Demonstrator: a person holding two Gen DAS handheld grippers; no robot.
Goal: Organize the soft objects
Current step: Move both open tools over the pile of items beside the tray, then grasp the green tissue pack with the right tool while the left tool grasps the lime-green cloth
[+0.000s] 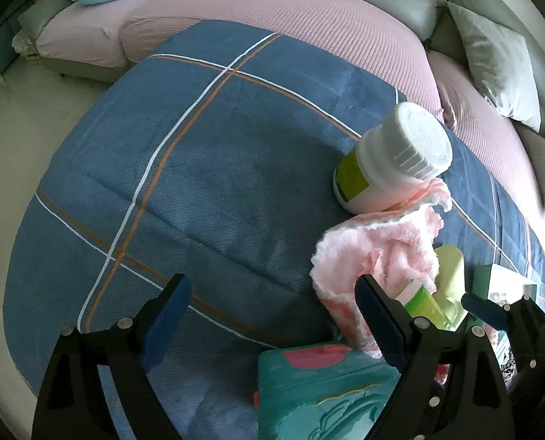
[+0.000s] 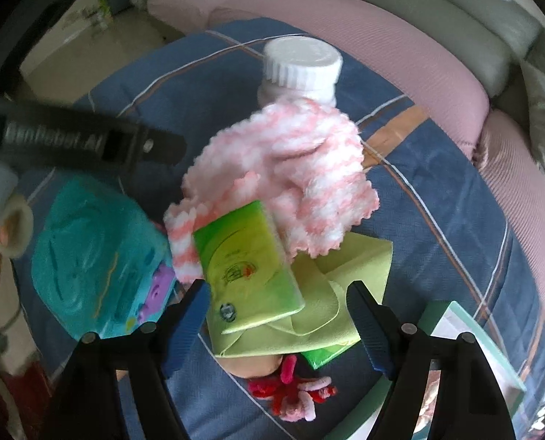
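Note:
A pink-and-white fluffy cloth [image 1: 379, 253] lies crumpled on the blue plaid blanket [image 1: 199, 168]; it also shows in the right wrist view [image 2: 294, 168]. A green tissue pack [image 2: 247, 267] rests on a yellow-green cloth [image 2: 349, 286], over the fluffy cloth's edge. A red-and-pink plush toy [image 2: 294, 396] lies below them. My left gripper [image 1: 272, 311] is open and empty, left of the fluffy cloth. My right gripper [image 2: 280, 315] is open, its fingers on either side of the tissue pack and yellow-green cloth, not gripping.
A white bottle with a ribbed cap [image 1: 393, 157] lies tilted against the fluffy cloth. A teal plastic toy case [image 2: 96, 264] sits at the left. A glass-edged box [image 2: 467, 333] is at the right. A pink-covered sofa [image 1: 291, 11] curves behind the blanket.

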